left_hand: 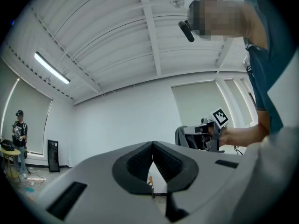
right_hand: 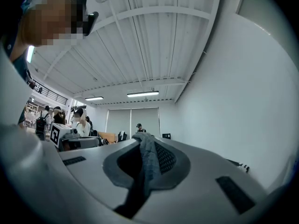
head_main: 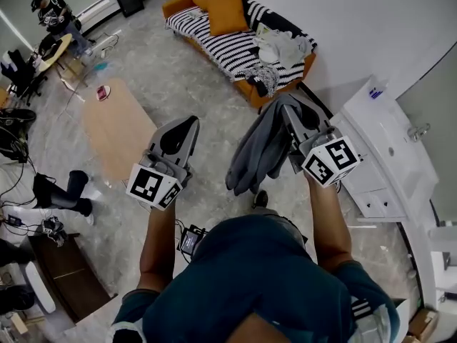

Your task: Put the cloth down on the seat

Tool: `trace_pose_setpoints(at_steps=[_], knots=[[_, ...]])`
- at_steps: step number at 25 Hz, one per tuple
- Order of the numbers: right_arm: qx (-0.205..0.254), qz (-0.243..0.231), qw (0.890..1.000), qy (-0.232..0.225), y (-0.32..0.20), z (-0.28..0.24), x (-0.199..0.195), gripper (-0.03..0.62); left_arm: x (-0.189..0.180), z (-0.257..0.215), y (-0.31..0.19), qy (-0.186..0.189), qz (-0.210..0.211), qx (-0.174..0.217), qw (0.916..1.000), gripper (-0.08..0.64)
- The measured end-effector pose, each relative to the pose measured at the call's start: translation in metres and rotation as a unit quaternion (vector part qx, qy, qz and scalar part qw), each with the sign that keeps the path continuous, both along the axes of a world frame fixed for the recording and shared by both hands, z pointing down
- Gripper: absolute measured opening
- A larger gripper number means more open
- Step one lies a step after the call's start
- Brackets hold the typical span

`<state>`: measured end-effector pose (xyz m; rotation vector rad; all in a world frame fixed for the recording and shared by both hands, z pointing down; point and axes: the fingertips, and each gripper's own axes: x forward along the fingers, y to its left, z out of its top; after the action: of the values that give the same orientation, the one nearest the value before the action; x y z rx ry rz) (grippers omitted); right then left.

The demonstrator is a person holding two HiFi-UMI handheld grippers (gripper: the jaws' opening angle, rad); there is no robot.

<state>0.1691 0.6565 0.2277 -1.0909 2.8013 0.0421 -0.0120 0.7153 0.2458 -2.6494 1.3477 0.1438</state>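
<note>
The cloth (head_main: 258,152) was a plain grey piece of soft, thick fabric. It hung in long limp folds, bunched at the top and looser at the bottom. We held it up in the air in our right hand-held gripper (head_main: 293,118), whose jaws were clamped on its top edge. In the right gripper view the cloth (right_hand: 147,158) came up between the ribbed pads as a narrow grey ridge and filled the gap between them. The rest draped down over the left side of that gripper, clear of the floor (head_main: 168,70).

Our left hand-held gripper (head_main: 184,128) was level with the right one and just beside the hanging cloth, not touching it. In its own view its jaws (left_hand: 153,147) were together at the tips with nothing between them.

Ahead of both grippers stood the sofa (head_main: 214,45), orange with a black-and-white striped cover, well apart from the cloth. An orange cushion (head_main: 227,13) leaned on its back at the far end. A pile of clothes (head_main: 280,48), pale and dark, lay on the near end of the seat. To our left was a low wooden table (head_main: 118,131). To our right a white cabinet (head_main: 389,148) stood against the wall.
</note>
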Motion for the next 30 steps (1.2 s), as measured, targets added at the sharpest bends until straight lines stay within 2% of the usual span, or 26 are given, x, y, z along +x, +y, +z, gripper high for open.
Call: trace_pose_setpoints(at_steps=[11,20,30], knots=[[0.006,-0.036,0.999,-0.001,-0.084,0.002,0.018,0.023,0.031,0.006,-0.087,-0.006,-0.025,-0.010,0.9996,0.005],[0.013,-0.056,0.998,0.001,-0.148,0.002,0.055,0.023,0.080,0.012,-0.155,-0.006,-0.035,-0.017,0.9992,0.005],[0.016,-0.058,0.998,-0.002,-0.205,0.007,0.098,0.023,0.132,0.016,-0.215,-0.024,-0.033,-0.025,0.9989,0.005]])
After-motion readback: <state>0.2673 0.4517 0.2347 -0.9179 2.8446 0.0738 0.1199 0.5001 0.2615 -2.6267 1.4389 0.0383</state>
